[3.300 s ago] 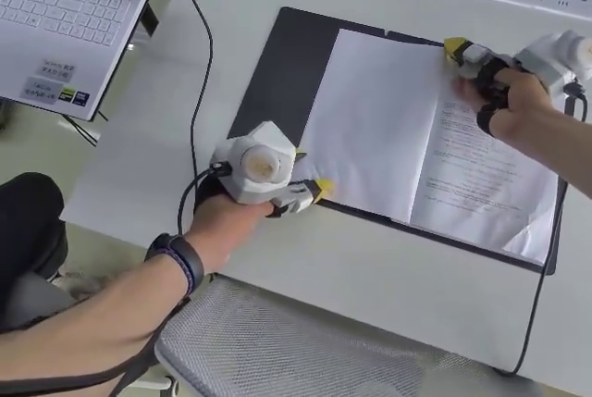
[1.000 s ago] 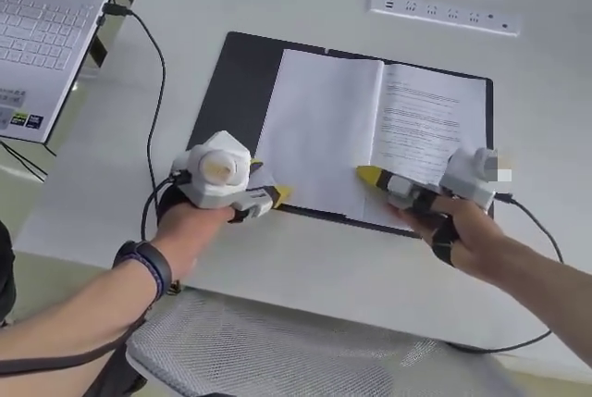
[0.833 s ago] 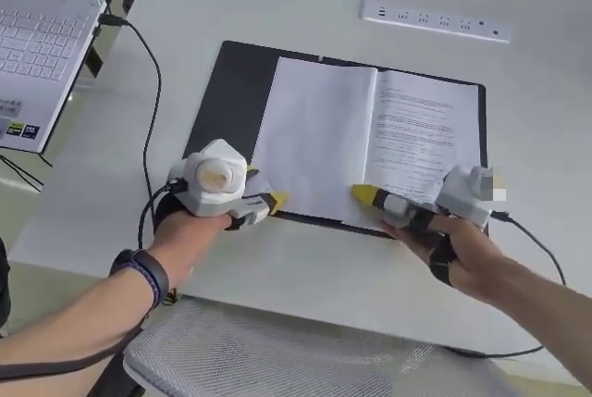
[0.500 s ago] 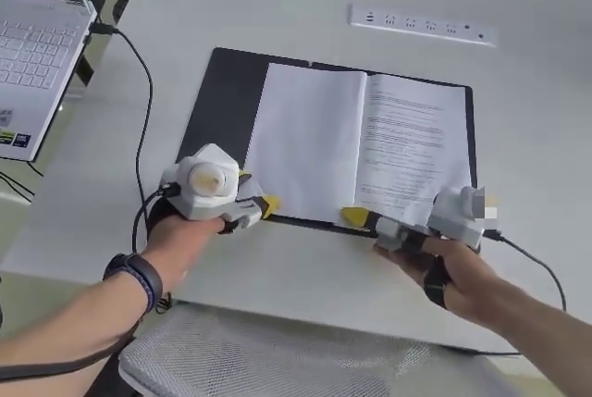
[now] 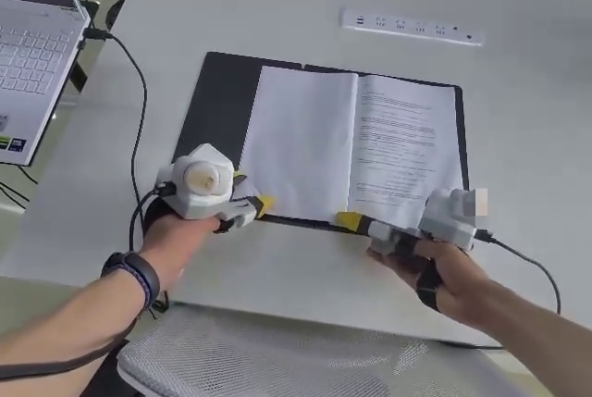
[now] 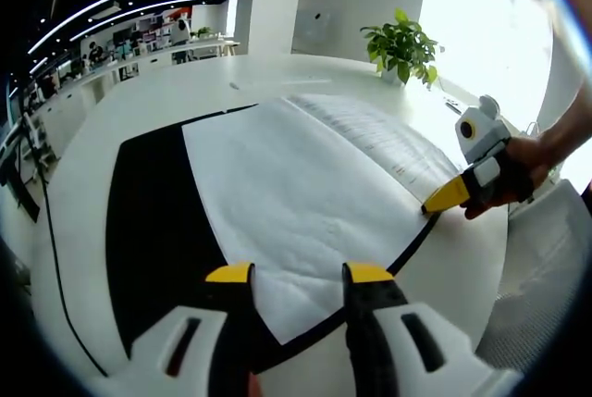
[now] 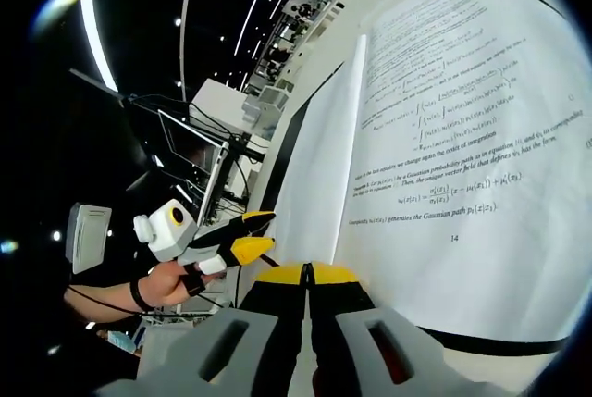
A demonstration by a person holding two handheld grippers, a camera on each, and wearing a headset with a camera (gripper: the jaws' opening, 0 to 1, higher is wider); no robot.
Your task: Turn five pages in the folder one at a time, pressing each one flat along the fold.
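Left gripper (image 6: 300, 274): my fingers apart, blank page (image 6: 277, 193) corner between them.
Right gripper (image 7: 308, 274): my fingers pressed together, tips at the fold of the folder (image 5: 215, 101).

The left gripper (image 6: 301, 274) is held with jaws parted. The right gripper (image 7: 307, 274), opposite it, has jaws pressed together. The tips face each other.

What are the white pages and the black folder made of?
The pages look like matte white paper: they bend softly at the fold, and one carries printed text. The folder looks like stiff black plastic or coated card, flat and dull. The pictures do not show which.
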